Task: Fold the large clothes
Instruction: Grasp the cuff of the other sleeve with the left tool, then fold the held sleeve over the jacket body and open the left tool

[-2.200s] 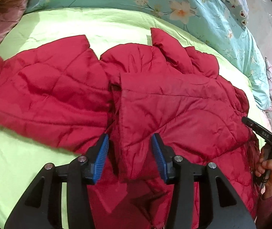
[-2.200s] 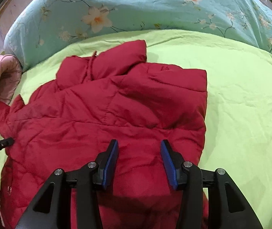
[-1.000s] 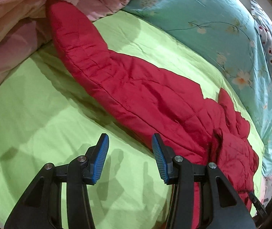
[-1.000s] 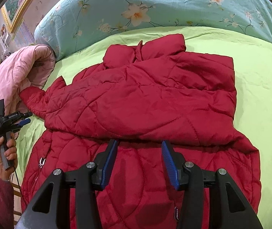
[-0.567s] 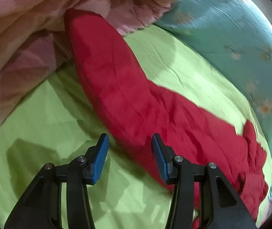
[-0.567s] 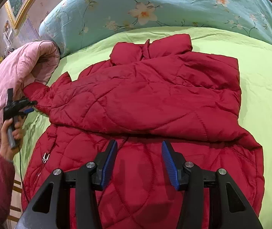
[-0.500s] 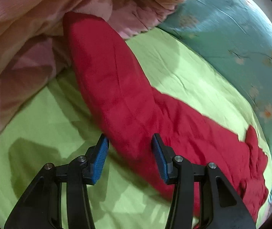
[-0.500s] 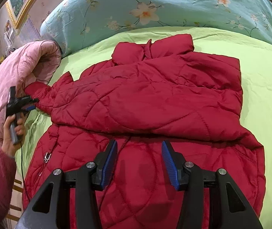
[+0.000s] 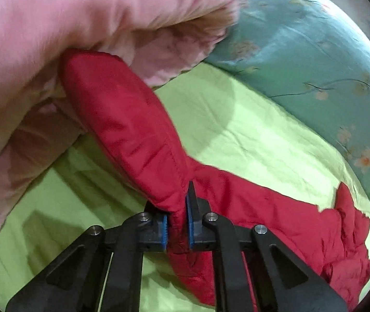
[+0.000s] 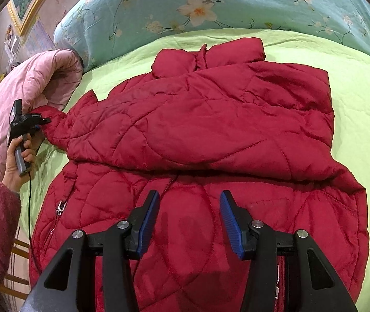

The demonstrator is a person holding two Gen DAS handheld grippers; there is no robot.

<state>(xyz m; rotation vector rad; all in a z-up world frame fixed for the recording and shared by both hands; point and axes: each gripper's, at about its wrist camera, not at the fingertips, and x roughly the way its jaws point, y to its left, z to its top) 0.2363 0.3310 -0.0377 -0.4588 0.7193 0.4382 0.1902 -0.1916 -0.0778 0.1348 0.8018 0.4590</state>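
Left hand-held gripper (image 9: 177, 223) clenching the red jacket's sleeve (image 9: 122, 119) near mid-length, jaws having just been closing onto the fabric. Sleeve running up and away from it, cuff end touching the pink quilt (image 9: 55, 26). Red jacket (image 10: 198, 135) lying spread on the green bed sheet (image 10: 361, 98), collar towards the floral bedding. Right hand-held gripper (image 10: 189, 221) hovering released over the lower hem. Likely needing to carry the sleeve across the body; open sheet lying beyond the jacket's right side.

red jacket (image 10: 198, 119): 1 | pink quilt (image 9: 55, 26): 1 | floral duvet (image 10: 211, 5): 1 | tools: 2
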